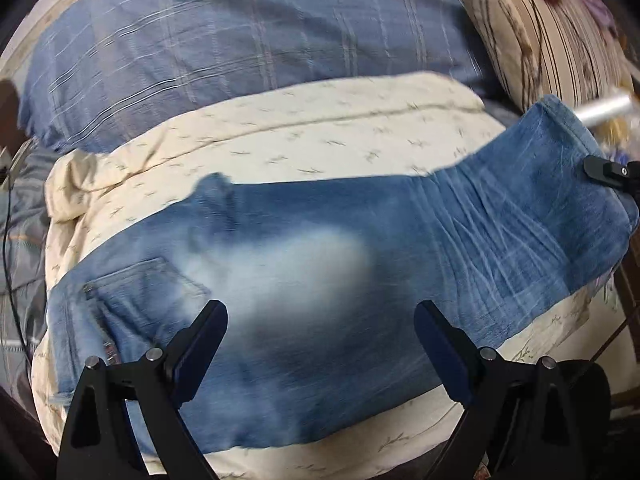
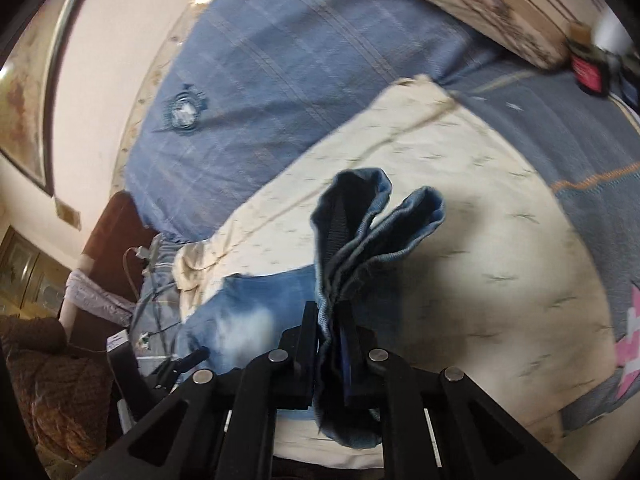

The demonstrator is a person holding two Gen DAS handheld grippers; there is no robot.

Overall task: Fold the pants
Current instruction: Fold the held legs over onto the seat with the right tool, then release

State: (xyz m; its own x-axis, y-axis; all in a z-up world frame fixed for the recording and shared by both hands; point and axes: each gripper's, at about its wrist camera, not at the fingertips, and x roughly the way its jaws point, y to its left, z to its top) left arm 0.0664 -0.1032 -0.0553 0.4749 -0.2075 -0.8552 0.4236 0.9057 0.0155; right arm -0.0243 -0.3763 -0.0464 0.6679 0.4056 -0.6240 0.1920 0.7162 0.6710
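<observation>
Blue bedspread (image 1: 248, 52) under cream quilt (image 1: 304, 136); jeans (image 1: 320, 264) spread flat across quilt, pocket end at left. Leg hems (image 2: 380, 208) lifted, pinched in R gripper (image 2: 330, 320), jaws clamped on bunched denim. L gripper (image 1: 320, 328) spread wide, empty, hovering over seat. Risk: thick bunch slipping out mid-carry, or quilt dragging w/ denim → crooked fold.

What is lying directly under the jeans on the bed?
Under the jeans lies a cream blanket with small dark marks, spread over a blue checked bedsheet. The blanket part beneath the denim is covered, so anything there cannot be seen.
</observation>
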